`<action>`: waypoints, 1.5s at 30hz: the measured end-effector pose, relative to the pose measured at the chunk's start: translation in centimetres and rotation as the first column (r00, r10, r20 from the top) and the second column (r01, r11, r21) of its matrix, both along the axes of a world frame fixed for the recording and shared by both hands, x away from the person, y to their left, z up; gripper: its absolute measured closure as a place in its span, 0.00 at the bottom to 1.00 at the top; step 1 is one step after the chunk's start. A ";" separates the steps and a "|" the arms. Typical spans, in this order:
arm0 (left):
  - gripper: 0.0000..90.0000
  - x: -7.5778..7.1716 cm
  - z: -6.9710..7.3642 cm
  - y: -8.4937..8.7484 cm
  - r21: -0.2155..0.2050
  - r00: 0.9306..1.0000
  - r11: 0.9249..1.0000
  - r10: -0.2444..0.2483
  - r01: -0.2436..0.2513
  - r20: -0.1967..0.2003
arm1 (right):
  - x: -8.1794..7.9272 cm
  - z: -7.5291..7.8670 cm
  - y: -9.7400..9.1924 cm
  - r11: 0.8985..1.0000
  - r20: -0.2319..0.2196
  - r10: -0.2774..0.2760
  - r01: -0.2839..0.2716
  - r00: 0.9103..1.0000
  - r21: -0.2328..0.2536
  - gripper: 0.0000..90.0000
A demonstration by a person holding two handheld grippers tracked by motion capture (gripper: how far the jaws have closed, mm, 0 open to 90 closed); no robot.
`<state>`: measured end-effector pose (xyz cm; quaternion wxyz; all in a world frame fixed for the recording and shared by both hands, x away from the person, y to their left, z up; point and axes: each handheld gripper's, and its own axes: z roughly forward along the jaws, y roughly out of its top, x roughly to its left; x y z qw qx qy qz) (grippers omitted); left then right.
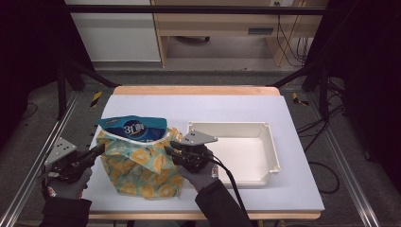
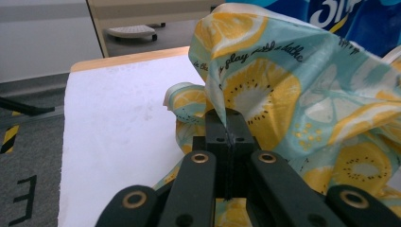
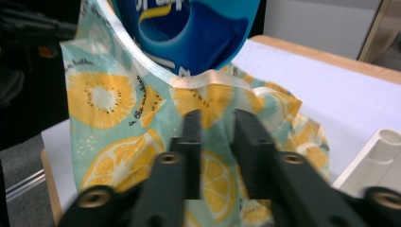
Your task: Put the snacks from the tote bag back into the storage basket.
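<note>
White-covered table (image 1: 293, 189), dim lab behind: toward its front-left corner stands the lemon-print fabric bag (image 1: 142, 165), a blue plastic tissue pack (image 1: 135, 127) poking from its mouth. My left gripper (image 2: 226, 124) is clenched on the bag's rim; my right gripper (image 3: 216, 135) is slightly parted against the cloth, gripping nothing. I judge the bag-opening step underway; next, the right needs its own hold on the rim.
</note>
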<state>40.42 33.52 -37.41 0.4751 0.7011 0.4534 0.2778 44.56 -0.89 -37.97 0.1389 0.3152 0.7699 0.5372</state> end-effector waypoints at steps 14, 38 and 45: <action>1.00 -1.3 -3.2 0.2 0.064 0.992 0.998 0.000 0.008 -0.124 | -1.8 -2.5 0.5 0.997 -0.044 0.033 -0.036 0.998 -0.063 1.00; 1.00 0.7 -7.8 -1.0 0.194 0.948 0.980 0.020 0.044 -0.316 | -2.7 -6.9 1.5 0.987 -0.118 -0.032 0.012 0.993 -0.160 1.00; 1.00 0.8 -8.1 -1.1 0.208 0.943 0.977 0.021 0.052 -0.333 | -2.9 -7.6 1.7 0.986 -0.122 -0.034 0.013 0.992 -0.169 1.00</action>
